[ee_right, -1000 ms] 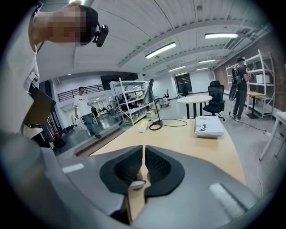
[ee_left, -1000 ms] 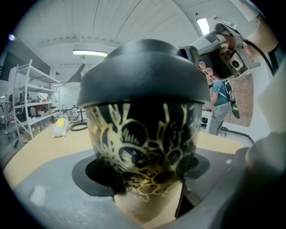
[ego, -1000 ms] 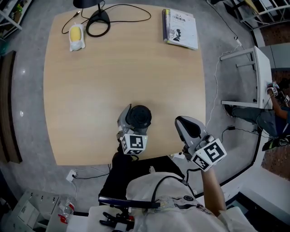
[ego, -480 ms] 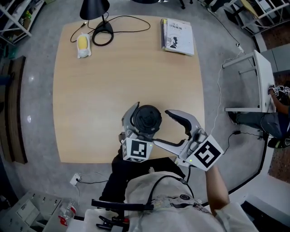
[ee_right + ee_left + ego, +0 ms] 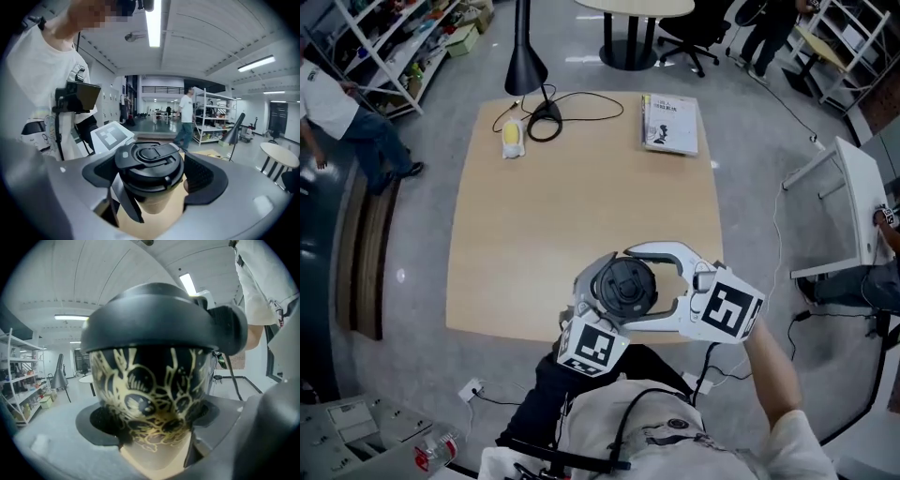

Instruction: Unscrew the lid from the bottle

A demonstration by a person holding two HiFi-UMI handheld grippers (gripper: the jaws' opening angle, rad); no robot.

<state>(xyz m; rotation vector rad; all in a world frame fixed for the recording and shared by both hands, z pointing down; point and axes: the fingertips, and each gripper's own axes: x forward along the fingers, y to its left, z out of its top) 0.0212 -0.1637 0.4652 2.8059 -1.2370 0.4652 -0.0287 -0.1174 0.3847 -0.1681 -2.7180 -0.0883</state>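
your left gripper (image 5: 152, 423) points away from your body, its marker cube nearest your chest, and its jaws pinch the patterned body of the bottle (image 5: 150, 385) just under the lid (image 5: 624, 281). your right forearm (image 5: 773, 352) comes in from the right and your right gripper (image 5: 645, 285) lies level, pointing left across the bottle. its jaws are spread and straddle the lid, one on the far side and one on the near side, with the pads close beside the rim; in the right gripper view the lid sits squarely between them. the bottle stands upright in the left gripper's hold over the near edge of the table (image 5: 544, 187). half a second ago the right gripper was still off to the right of the bottle, jaws open toward it with nothing between them, and a second ago it was farther out, past the table's edge. since then it has swung in around the lid, while the left gripper has kept its hold on the bottle throughout.
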